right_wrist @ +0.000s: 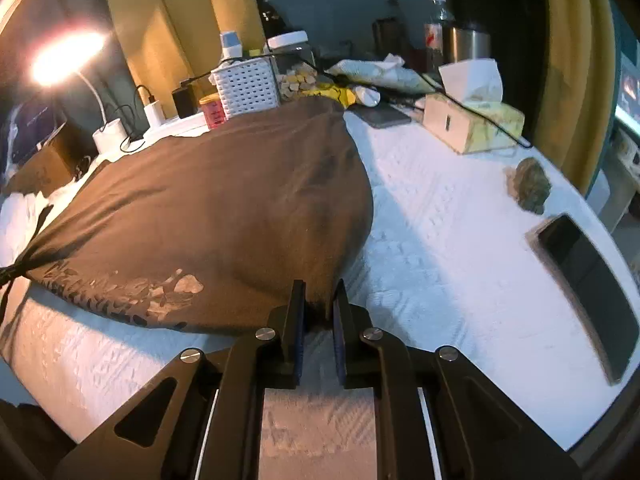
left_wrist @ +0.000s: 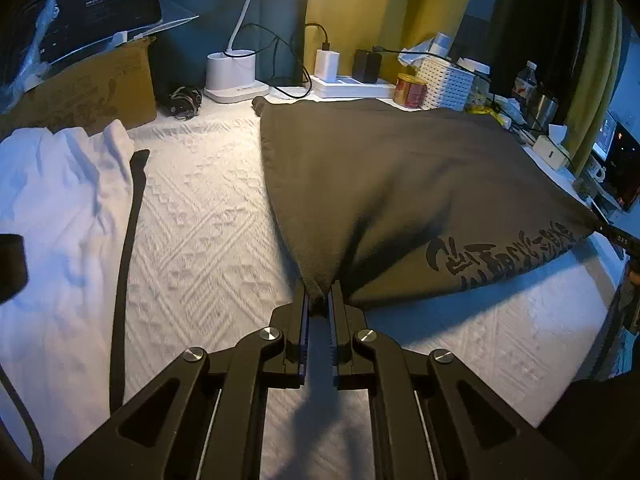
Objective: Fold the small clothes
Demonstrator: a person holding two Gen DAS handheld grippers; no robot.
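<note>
shirt (left_wrist: 400,184): lying across the desk (left_wrist: 208,216), near edge lifting | left gripper (left_wrist: 319,300): we are pinching one near shirt corner | right gripper (right_wrist: 319,300): we are pinching the other | white cloth (left_wrist: 60,184): lying at desk's left edge

The laptop (left_wrist: 92,8) runs off the frame's left edge; the phone (right_wrist: 592,288) is motion-blurred.

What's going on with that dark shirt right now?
Left tongs shut on dark shirt corner. Right tongs shut on another corner. Near edge lifted. Nothing in the way.
</note>
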